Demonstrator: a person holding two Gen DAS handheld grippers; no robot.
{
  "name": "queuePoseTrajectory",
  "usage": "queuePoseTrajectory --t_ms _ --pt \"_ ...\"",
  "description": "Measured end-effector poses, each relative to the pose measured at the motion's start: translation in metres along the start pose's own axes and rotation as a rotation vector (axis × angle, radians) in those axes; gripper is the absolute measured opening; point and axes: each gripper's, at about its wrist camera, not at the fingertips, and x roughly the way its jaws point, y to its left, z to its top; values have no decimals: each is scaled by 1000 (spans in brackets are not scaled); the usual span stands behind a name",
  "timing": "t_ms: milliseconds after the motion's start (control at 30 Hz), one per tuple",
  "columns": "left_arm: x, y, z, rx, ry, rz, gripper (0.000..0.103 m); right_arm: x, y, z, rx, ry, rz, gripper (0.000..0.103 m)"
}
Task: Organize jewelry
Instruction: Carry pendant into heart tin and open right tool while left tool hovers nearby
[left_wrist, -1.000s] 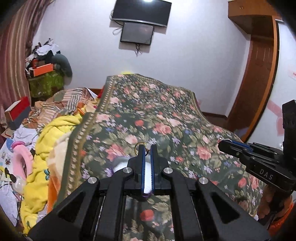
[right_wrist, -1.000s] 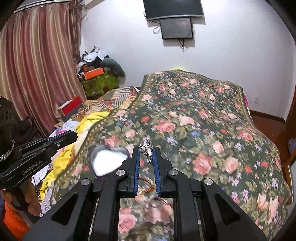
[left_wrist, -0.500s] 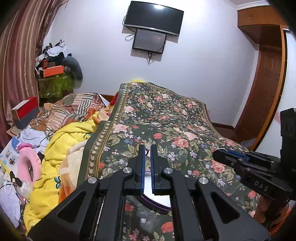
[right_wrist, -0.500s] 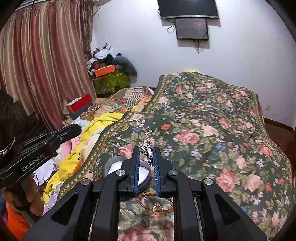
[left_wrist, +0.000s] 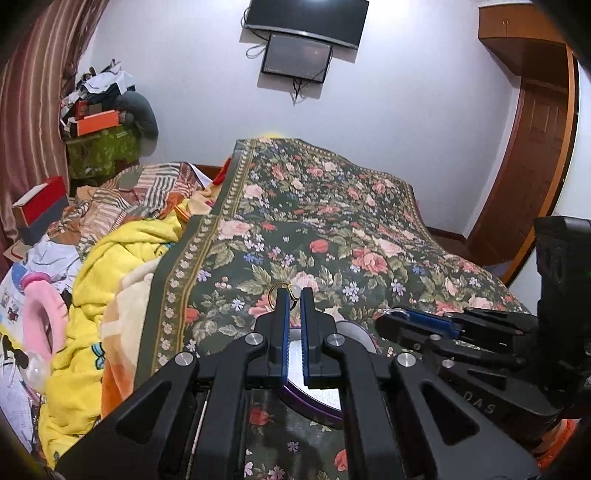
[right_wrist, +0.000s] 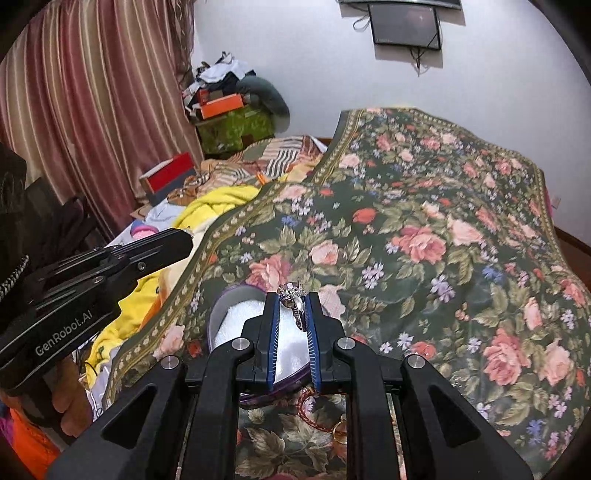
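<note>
My left gripper (left_wrist: 291, 295) is shut on a gold ring (left_wrist: 283, 291) with a pale stone, held above a purple jewelry box (left_wrist: 314, 402) with a white lining on the floral bedspread. My right gripper (right_wrist: 292, 297) is shut on a silver ring (right_wrist: 293, 293) with clear stones, also above the same box (right_wrist: 236, 314). In the left wrist view the right gripper (left_wrist: 397, 317) shows at the right, just beyond the box. In the right wrist view the left gripper (right_wrist: 177, 240) shows at the left. A red cord bracelet (right_wrist: 314, 406) and a gold ring (right_wrist: 340, 435) lie on the bedspread below the box.
The floral bedspread (left_wrist: 332, 221) covers the bed. A yellow blanket (left_wrist: 110, 277) and striped cloth (left_wrist: 129, 199) are heaped at its left edge. A red box (left_wrist: 40, 206), cluttered shelves (left_wrist: 99, 125), a curtain (right_wrist: 92, 110) and a wooden door (left_wrist: 528, 166) surround the bed.
Both grippers have tilted down and drawn closer together over the box, each still holding its ring. The box now fills more of the space under both sets of jaws.
</note>
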Motion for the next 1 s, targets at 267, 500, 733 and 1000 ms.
queuePoseTrajectory --t_ms 267,500,733,1000 --pt "25 2 -7 -18 71 -38 4 18 -6 -7 20 64 24 13" --pt "35 3 -11 -17 102 -49 4 29 -5 -11 15 98 38 13" --pt "40 5 -14 -29 125 -48 4 31 -4 -13 10 105 45 13" --pt "34 7 -10 -33 113 -23 4 26 -4 -11 6 100 46 30"
